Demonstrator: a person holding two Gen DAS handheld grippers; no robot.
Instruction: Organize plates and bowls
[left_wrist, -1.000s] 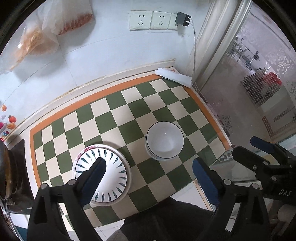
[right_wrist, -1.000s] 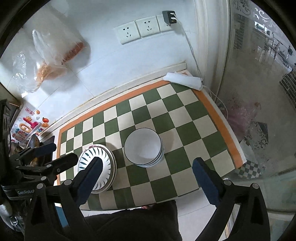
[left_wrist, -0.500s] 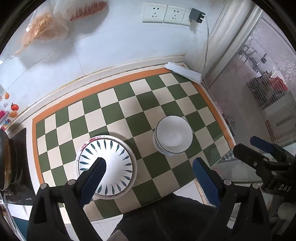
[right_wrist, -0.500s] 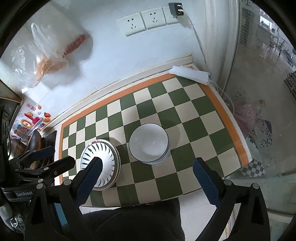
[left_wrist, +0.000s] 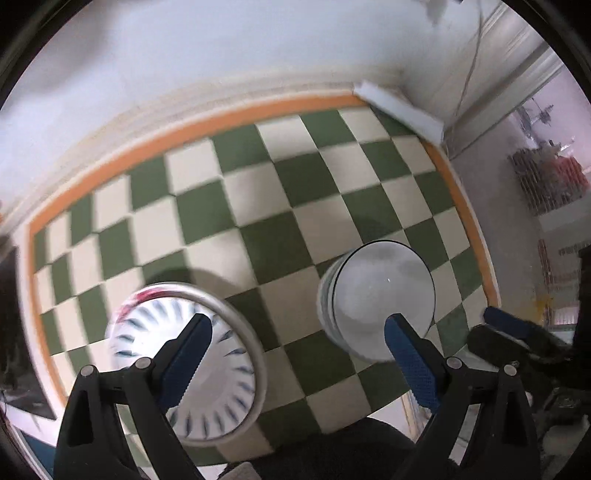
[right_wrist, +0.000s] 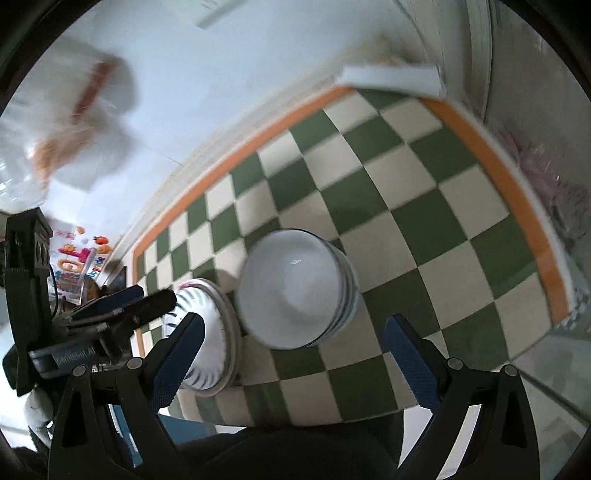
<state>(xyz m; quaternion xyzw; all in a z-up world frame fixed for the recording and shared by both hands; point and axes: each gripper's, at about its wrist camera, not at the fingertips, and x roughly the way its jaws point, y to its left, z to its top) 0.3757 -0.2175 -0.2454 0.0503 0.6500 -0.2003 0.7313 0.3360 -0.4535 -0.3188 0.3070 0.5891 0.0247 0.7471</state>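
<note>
A stack of white plates with blue leaf marks (left_wrist: 218, 354) lies on the green and cream checked mat (left_wrist: 266, 206), at its near left. A stack of white bowls with dark rims (left_wrist: 373, 295) stands to its right. My left gripper (left_wrist: 295, 343) is open and empty above the near edge, between the two stacks. My right gripper (right_wrist: 291, 350) is open and empty, just above the bowls (right_wrist: 295, 291); the plates (right_wrist: 207, 332) lie to their left. The left gripper (right_wrist: 122, 302) shows at the left of the right wrist view.
A white folded cloth (left_wrist: 399, 107) lies at the mat's far right corner by the tiled wall. Plastic bags (right_wrist: 62, 147) hang on the wall at the left. A glass door (left_wrist: 546, 177) is to the right. Both views are blurred.
Both grippers have dropped lower and closer to the mat. The plates and bowls look larger. Nothing was taken hold of.
</note>
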